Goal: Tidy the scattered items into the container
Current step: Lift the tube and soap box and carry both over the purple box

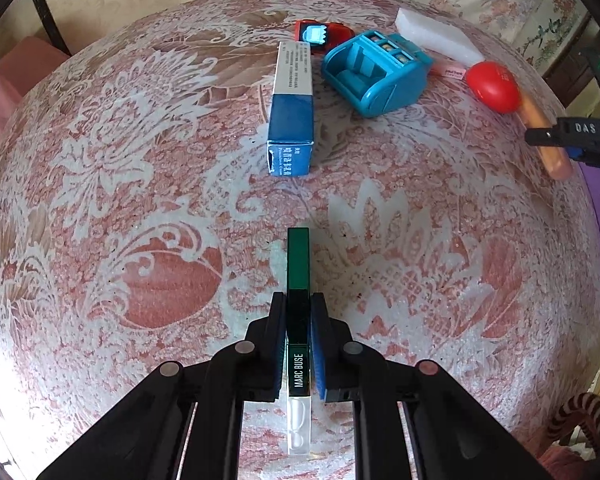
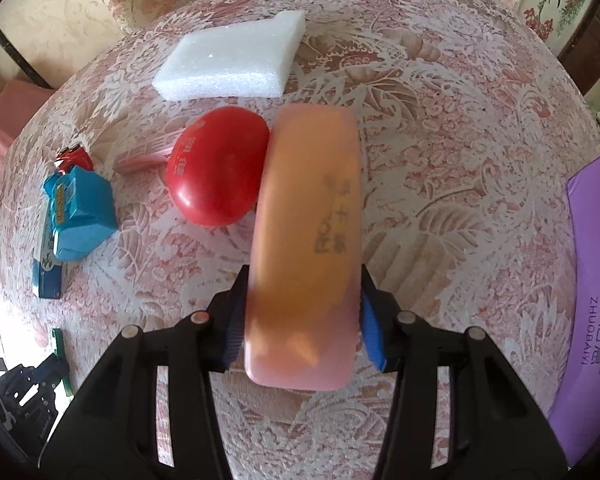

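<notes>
Left hand-held gripper [image 1: 298, 344]: jaws clamped on green lip-gloss tube [image 1: 298, 280]. Right hand-held gripper [image 2: 300, 316]: gripping orange case [image 2: 306, 240]. Purple container [image 2: 592, 300] right edge of frame; next, carry both there.

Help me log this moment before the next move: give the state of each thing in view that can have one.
Left tongs: shut on the green tube.
Green tube: gripped, lengthwise between the pads.
Right tongs: shut on the orange case.
Orange case: closed, gripped.
Red egg-shaped case: closed, lying on the table.
Blue carton: lying flat, end flap shut.
White foam block: lying flat.
</notes>
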Demonstrator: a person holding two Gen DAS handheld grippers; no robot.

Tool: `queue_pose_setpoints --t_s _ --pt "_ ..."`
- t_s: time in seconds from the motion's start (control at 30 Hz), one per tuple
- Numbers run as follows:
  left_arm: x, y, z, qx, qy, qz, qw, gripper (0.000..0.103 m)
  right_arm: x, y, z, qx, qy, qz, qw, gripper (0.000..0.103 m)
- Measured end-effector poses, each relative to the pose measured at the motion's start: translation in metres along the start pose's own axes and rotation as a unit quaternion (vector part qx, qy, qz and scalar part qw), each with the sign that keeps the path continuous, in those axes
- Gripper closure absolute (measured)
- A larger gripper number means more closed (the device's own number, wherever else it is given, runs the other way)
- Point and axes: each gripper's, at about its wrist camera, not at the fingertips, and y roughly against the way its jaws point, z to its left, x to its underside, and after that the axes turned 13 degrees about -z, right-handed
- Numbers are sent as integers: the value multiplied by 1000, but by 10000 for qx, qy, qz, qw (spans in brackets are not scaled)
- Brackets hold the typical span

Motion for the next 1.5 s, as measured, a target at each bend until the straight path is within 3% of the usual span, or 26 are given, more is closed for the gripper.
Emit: queue_pose_setpoints --t_s 0.13,0.4,0.6,0.67,0.7,0.8,1.03,1.2,1.33,1.5 --pt "-1 8 -4 56 80 -16 10000 92 29 31 5 -107 137 -89 9998 51" --pt "-3 24 -14 180 233 -52 9996 92 49 54 -3 -434 -73 -55 9990 51" --pt "-23 42 -44 385 47 -191 9991 92 56 79 -14 -611 -115 -118 9980 51" --pt "-27 29 -20 510 -43 -248 9984 92 56 92 -20 -664 -125 -194 9975 51" --pt "-36 35 -60 560 -97 -284 9980 92 55 99 -25 -691 -153 -232 9972 51" --pt "-76 8 -82 762 -292 -407 9958 92 53 125 -43 -755 -251 -390 9961 51" --pt "-126 19 -171 1474 -632 -674 9848 92 46 181 -108 -698 -540 -771 9931 51" --pt "-156 35 -251 2034 -966 -823 9708 92 47 213 -162 -510 -734 -992 9910 51" --pt "-180 51 -326 2582 -1178 -880 9548 92 55 219 -214 -304 -921 -940 9908 51" --pt "-195 52 -403 2958 -1317 -770 9430 92 67 226 -278 -47 -1155 -874 9894 51"
